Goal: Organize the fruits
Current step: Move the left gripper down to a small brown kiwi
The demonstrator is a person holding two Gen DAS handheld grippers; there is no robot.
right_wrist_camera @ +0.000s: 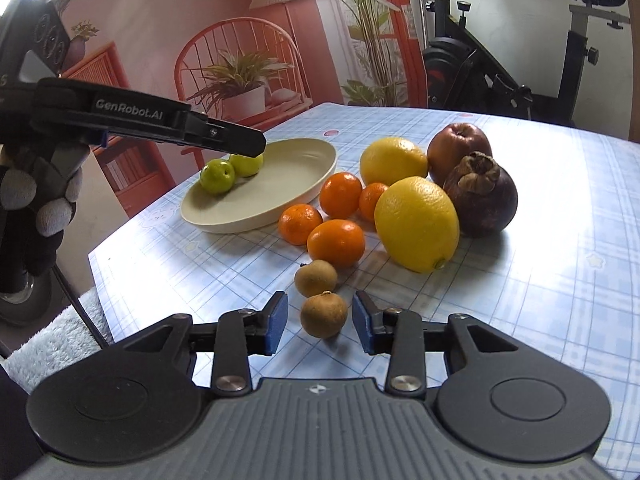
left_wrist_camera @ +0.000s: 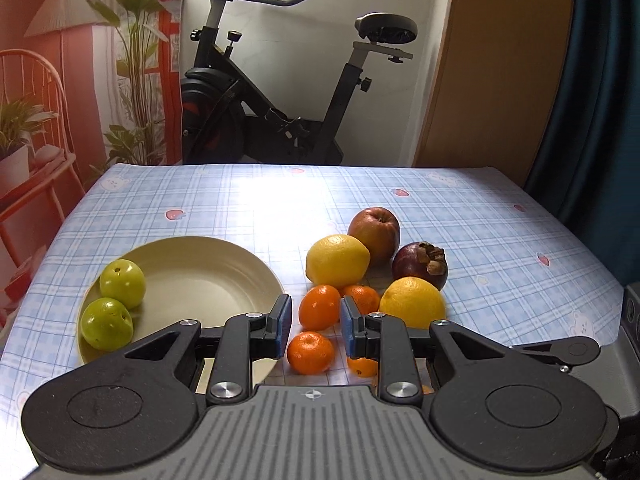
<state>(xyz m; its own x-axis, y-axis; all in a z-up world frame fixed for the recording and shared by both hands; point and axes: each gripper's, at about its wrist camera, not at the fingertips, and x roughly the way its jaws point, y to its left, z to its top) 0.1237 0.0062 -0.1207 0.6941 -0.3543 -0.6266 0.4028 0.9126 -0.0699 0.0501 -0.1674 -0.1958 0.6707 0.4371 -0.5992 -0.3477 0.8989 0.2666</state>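
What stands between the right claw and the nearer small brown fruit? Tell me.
Nothing visible. The nearer brown fruit lies between the open fingers of the right claw, with a gap on each side. The second brown fruit sits beyond it.

My left gripper [left_wrist_camera: 313, 322] hangs tilted downward, its jaws narrowly parted and gripping nothing. My right gripper [right_wrist_camera: 320, 322] angles down too, its blue pads [right_wrist_camera: 276, 326] apart, not pressing. A gloved hand [right_wrist_camera: 38, 208] holds the left tool.

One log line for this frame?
left gripper: open, empty | right gripper: open, around near brown fruit, not gripping | plate: two green fruits
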